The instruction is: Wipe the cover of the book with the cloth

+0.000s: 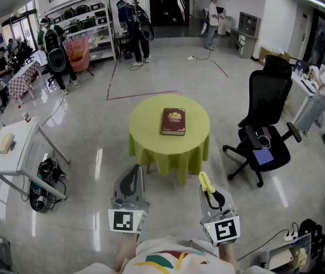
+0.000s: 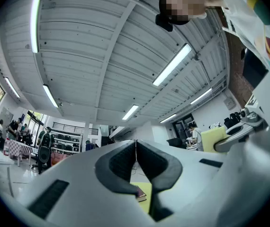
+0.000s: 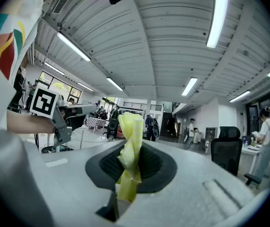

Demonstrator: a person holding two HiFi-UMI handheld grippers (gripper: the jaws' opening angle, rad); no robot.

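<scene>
A dark red book with a gold emblem lies in the middle of a round table draped in yellow-green cloth. Both grippers hang well short of the table, close to the person's body. My left gripper is shut with nothing between its pads; in the left gripper view its jaws meet, and a corner of the book shows below them. My right gripper is shut on a yellow cloth, which stands up twisted between the pads in the right gripper view.
A black office chair stands right of the table. A white folding table with cables beneath it is at the left. Several people stand at the far end of the glossy floor, near shelves and desks.
</scene>
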